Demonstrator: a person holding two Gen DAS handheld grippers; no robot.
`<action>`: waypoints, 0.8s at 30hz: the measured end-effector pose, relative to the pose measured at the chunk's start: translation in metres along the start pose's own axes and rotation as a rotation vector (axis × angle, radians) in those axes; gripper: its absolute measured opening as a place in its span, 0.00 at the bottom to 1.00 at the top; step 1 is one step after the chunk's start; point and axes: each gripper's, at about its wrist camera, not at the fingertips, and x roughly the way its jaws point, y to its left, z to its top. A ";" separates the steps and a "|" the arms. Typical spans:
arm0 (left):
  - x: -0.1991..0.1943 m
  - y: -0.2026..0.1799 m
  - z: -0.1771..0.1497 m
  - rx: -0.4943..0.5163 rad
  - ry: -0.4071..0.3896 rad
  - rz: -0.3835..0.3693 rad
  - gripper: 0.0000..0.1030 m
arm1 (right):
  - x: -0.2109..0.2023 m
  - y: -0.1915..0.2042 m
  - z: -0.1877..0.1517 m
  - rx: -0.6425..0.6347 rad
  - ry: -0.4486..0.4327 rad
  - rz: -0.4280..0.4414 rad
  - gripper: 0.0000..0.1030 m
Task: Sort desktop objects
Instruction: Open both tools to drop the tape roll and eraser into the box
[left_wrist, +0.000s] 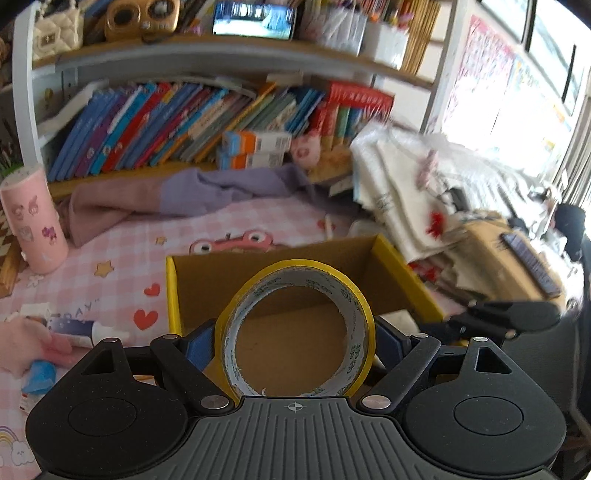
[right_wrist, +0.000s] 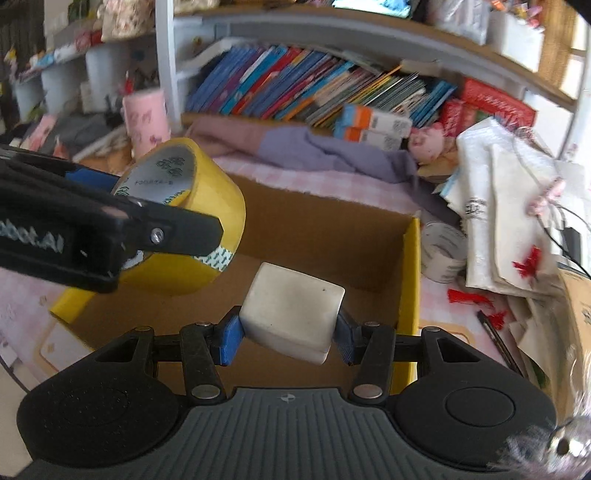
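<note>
Around you: a grey tape roll stands on the desk just beside the cardboard box's right wall; a pink cylinder stands near the desk's left edge. A lilac-and-pink cloth lies bunched behind the box, with a heap of white bags at the desk's right side. Nothing blocks the open box top.

Surface: pink checked mat with hearts and stars. Leaning books fill the shelf behind; bright window to the right.

Your left gripper has its jaws spread wide, pinching the yellow tape roll above the box's near-left corner. Your right gripper pinches a scuffed white block, tilted, over the box floor.
</note>
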 end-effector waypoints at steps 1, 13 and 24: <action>0.006 0.001 0.000 0.006 0.015 0.007 0.85 | 0.006 -0.001 0.002 -0.016 0.014 0.006 0.47; 0.047 0.002 0.003 0.098 0.124 0.072 0.85 | 0.069 -0.003 0.022 -0.258 0.176 0.079 0.47; 0.056 0.002 0.001 0.104 0.145 0.082 0.85 | 0.084 -0.002 0.021 -0.299 0.235 0.111 0.47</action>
